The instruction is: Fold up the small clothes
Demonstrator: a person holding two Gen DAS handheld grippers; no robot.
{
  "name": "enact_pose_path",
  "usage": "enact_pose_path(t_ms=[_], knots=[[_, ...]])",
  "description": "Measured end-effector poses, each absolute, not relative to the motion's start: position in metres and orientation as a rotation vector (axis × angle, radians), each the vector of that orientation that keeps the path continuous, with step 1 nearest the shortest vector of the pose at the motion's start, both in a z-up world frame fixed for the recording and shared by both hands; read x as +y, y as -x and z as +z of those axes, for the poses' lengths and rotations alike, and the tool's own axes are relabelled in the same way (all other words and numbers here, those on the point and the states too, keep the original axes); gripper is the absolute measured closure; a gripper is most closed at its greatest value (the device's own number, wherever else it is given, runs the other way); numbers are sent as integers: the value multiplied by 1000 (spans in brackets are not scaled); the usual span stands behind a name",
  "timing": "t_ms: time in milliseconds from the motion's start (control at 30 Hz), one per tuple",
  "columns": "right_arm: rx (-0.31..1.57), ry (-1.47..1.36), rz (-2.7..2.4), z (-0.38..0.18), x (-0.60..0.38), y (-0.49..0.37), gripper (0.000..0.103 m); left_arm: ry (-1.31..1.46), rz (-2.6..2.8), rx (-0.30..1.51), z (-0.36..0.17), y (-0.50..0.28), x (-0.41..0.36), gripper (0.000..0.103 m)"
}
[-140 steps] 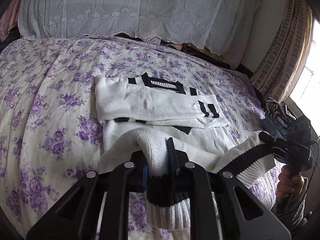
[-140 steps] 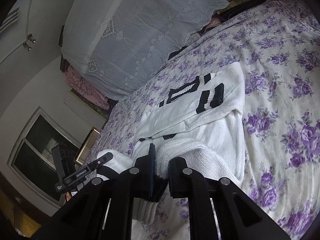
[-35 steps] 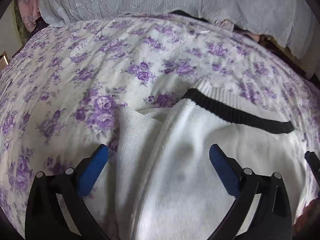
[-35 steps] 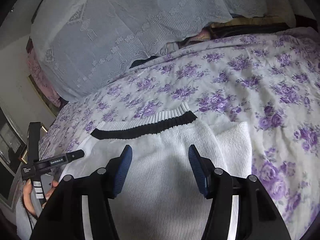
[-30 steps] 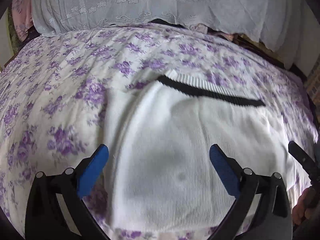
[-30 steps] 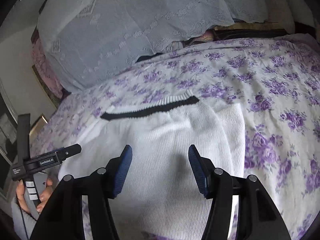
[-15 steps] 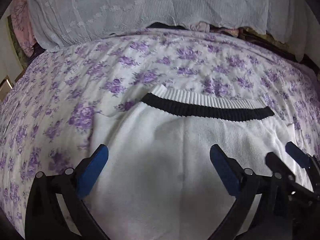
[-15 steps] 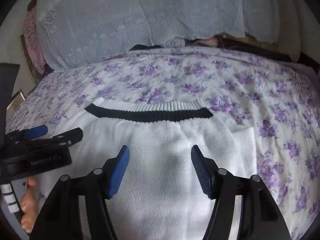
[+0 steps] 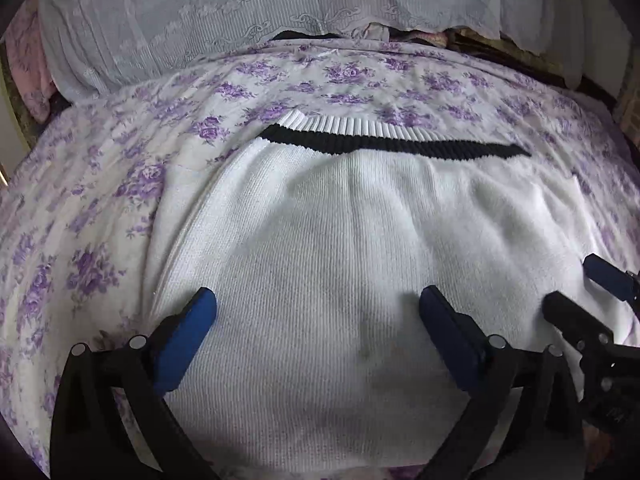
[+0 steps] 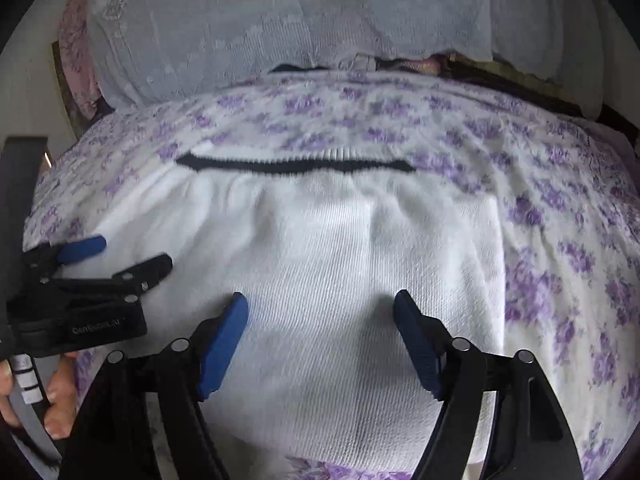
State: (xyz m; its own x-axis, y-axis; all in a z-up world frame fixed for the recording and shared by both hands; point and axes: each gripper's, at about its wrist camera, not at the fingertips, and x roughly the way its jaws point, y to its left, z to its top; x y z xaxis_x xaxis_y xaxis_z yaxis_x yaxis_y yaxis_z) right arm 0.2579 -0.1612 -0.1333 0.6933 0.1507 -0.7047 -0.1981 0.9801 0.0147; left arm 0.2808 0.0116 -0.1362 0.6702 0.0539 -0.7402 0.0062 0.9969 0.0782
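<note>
1. Left tongs (image 9: 316, 312): blue pads spread wide, nothing pinched, poised over the near part of the sweater.
2. Right tongs (image 10: 320, 312): jaws opening, sweater fabric lying below and between them, not gripped.
3. White knit sweater (image 9: 360, 260): folded flat on the bed, black-striped ribbed hem (image 9: 392, 140) at the far edge.
4. Bedspread (image 9: 100, 200): white with purple flowers, rumpled.
5. Lace cover (image 9: 240, 12): pale, draped over bedding piled at the far side.
6. Person's hand (image 10: 52, 396): grips the left handle.
</note>
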Motion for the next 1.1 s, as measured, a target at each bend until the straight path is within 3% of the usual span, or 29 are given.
enact_pose_path(t_ms=[100, 300, 500, 800, 933, 1100], knots=[[770, 77, 192, -131, -157, -260, 20, -64, 27, 833, -134, -284, 14, 4], [624, -281, 204, -107, -229, -230, 21, 95, -19, 752, -117, -255, 45, 4], [678, -543, 163, -131, -283, -221, 21, 84, -10, 778, -123, -245, 44, 4], [755, -675, 215, -151, -293, -232, 21, 92, -84, 784, -94, -263, -5, 4], [757, -713, 218, -155, -298, -235, 21, -73, 1, 874, -134, -297, -41, 4], [760, -668, 209, -154, -291, -237, 19, -37, -20, 815, -134, -289, -33, 4]])
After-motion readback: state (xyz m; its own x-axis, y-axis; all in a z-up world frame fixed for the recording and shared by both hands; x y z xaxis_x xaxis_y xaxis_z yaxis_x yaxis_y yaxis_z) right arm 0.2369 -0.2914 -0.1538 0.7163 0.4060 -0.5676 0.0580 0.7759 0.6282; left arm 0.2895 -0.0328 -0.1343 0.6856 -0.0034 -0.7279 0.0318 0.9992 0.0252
